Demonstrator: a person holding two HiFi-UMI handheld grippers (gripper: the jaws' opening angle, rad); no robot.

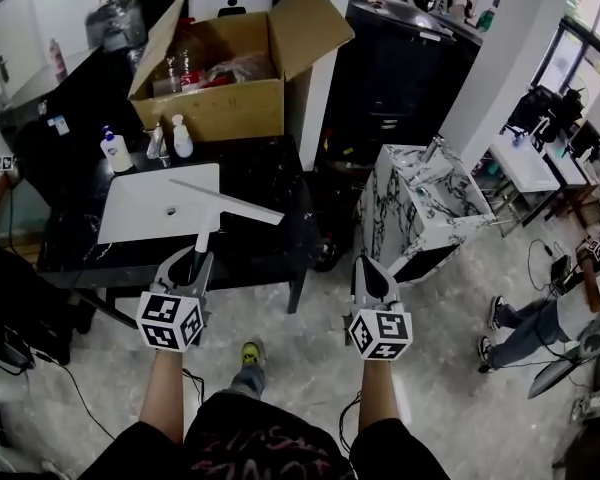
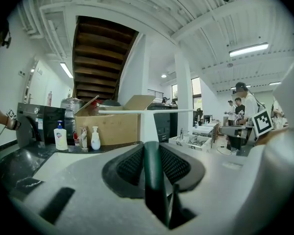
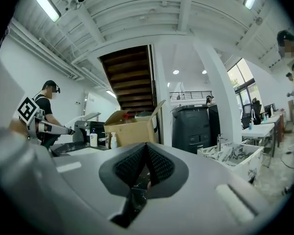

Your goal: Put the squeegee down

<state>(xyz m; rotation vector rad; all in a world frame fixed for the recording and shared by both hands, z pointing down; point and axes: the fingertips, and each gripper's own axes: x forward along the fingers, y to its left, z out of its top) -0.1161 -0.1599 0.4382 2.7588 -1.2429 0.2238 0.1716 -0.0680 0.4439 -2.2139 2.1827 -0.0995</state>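
Observation:
The squeegee has a long white blade (image 1: 227, 201) on a white stem and a dark handle (image 2: 152, 180). My left gripper (image 1: 192, 260) is shut on that handle and holds the squeegee upright-forward at the near edge of the black table (image 1: 270, 228). The blade hangs over the white sink basin (image 1: 150, 208). In the left gripper view the blade (image 2: 146, 111) runs crosswise ahead of the jaws. My right gripper (image 1: 372, 268) is off the table's right end, over the floor. Its jaws are shut with nothing between them (image 3: 147, 149).
An open cardboard box (image 1: 220, 78) and soap bottles (image 1: 115, 151) stand at the back of the table. A marble sink unit (image 1: 425, 203) stands to the right. A person's legs (image 1: 525, 330) are at the far right, and cables lie on the floor.

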